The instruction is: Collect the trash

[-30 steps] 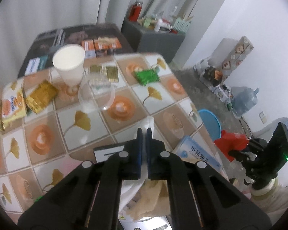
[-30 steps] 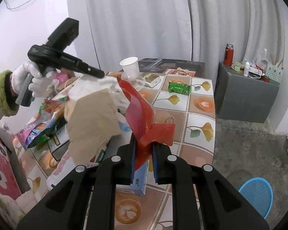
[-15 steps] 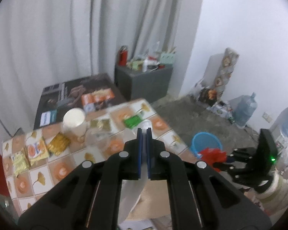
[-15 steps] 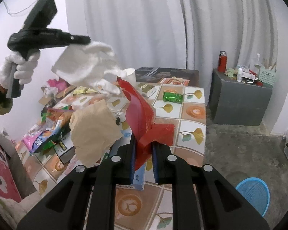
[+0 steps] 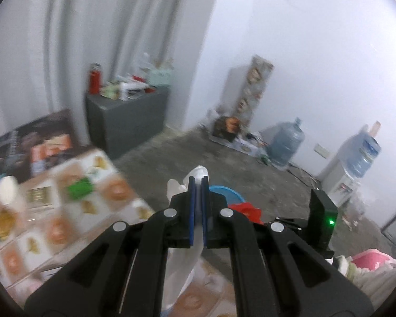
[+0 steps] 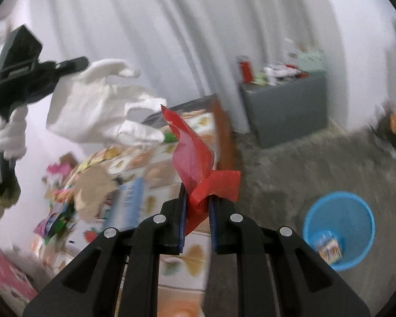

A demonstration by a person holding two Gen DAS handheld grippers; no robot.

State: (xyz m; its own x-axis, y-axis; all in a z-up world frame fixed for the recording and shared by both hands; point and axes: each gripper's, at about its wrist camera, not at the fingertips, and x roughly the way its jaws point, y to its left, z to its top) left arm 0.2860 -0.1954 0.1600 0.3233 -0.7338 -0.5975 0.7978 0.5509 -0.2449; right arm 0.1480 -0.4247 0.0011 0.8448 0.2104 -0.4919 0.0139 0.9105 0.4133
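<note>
My left gripper (image 5: 198, 185) is shut on a crumpled white tissue (image 5: 182, 259) and holds it high above the table; the tissue also shows in the right wrist view (image 6: 92, 111), hanging from the left gripper (image 6: 79, 63). My right gripper (image 6: 196, 200) is shut on a red wrapper (image 6: 195, 155), held over the table's edge. A blue trash basket (image 6: 339, 227) stands on the floor to the right with a wrapper inside; its rim peeks out behind the left fingers (image 5: 227, 192). A brown paper scrap (image 6: 92, 187) is in mid-air over the table.
The tiled table (image 5: 60, 206) holds a green packet (image 5: 78, 187), a paper cup (image 5: 9, 192) and several snack packets. A grey cabinet (image 5: 126, 121) stands by the curtain. Water bottles (image 5: 285, 142) and a dispenser (image 5: 356, 158) stand along the far wall.
Both grippers have swung right, away from the table toward the floor and the blue basket. The left gripper has lifted the tissue higher. The brown paper has separated from the tissue and dropped lower.
</note>
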